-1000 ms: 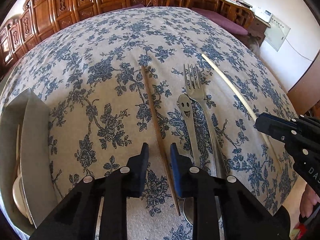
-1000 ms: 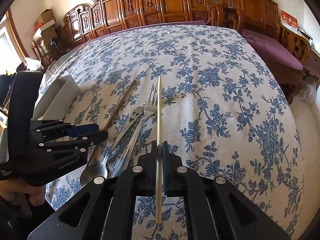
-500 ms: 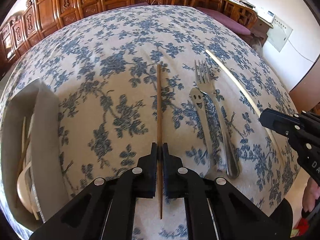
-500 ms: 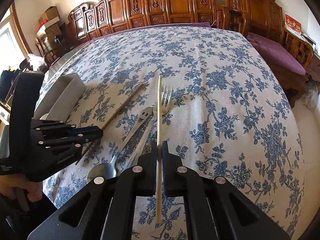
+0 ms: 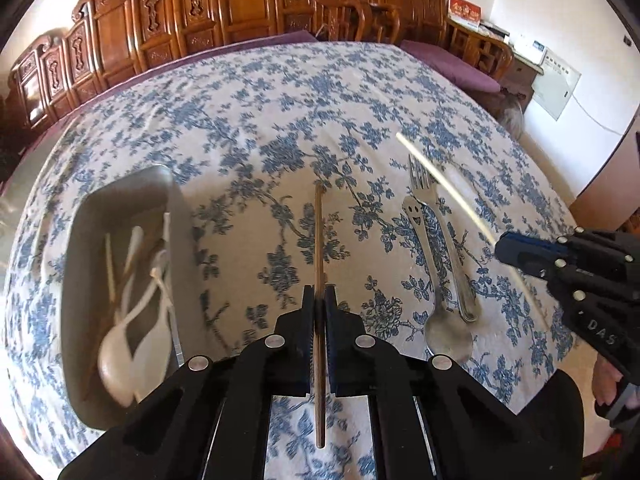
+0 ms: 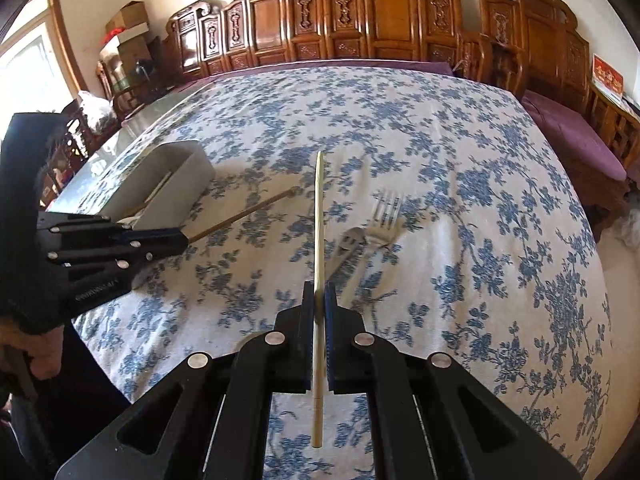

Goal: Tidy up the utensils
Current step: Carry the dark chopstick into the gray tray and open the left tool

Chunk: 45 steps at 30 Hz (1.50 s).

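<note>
1. Covering nearly the whole scene, a table wears a white cloth printed with blue flowers; carved wooden chairs stand along its far edge.
2. Left of the table's middle lies a grey rectangular tray, with pale spoons and thin sticks lying inside it, blurred in the left wrist view.
3. Just right of the tray, above the cloth, the left gripper has its jaws pressed tight on a dark brown chopstick, which points away from the camera and sticks out both in front of and behind the fingers.
4. Farther right of the tray, the right gripper has its jaws clamped on a pale chopstick, lifted above the cloth and pointing toward the table's far edge.
5. On the cloth, well right of the tray, a metal spoon with a smiley face cut into its handle lies touching a metal fork, tines toward the far edge.
6. A hand grips the left gripper's handle, at the tray's near side.
</note>
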### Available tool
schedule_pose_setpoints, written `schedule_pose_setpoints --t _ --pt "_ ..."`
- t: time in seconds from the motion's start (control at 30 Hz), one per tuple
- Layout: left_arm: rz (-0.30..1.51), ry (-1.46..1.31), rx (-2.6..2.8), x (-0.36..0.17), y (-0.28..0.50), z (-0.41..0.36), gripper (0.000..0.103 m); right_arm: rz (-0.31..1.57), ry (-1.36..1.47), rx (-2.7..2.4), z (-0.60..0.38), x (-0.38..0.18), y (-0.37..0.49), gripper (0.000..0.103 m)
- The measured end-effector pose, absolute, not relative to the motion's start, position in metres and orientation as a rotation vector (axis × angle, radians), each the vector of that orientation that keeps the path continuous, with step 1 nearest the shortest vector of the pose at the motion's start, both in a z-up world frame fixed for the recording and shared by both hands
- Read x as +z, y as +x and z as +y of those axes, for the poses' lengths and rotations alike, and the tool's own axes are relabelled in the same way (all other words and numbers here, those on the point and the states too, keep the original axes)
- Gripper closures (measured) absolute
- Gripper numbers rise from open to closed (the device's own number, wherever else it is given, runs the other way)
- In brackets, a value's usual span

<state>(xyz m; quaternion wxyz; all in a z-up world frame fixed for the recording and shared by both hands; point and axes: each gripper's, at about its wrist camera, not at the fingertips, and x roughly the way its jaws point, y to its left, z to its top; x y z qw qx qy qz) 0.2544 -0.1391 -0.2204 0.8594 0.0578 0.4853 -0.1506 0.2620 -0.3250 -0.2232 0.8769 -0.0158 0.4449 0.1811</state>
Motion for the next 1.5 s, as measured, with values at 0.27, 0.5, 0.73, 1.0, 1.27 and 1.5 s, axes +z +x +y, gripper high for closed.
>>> schedule_pose_setpoints --t 0.27,0.5,0.73,1.0,1.27,1.5 --pt "0.982 0.115 -0.316 -0.199 0.246 -0.116 0.099 0.922 -0.060 0.418 -0.306 -0.220 0.254 0.097" --pt "0.934 0.111 -0.321 -0.179 0.243 -0.108 0.099 0.916 -0.060 0.420 -0.305 -0.218 0.253 0.097" --pt "0.898 0.086 -0.299 -0.157 0.237 -0.080 0.099 0.900 -0.062 0.443 -0.299 -0.210 0.249 0.097" --pt "0.879 0.064 -0.220 -0.148 0.234 -0.032 0.099 0.895 -0.091 0.469 -0.285 -0.207 0.242 0.097" --pt "0.917 0.069 -0.130 -0.180 0.250 -0.009 0.099 0.902 -0.099 0.473 -0.281 -0.210 0.241 0.097" --pt "0.943 0.081 -0.111 -0.204 0.258 -0.011 0.099 0.904 -0.106 0.480 -0.277 -0.209 0.239 0.097"
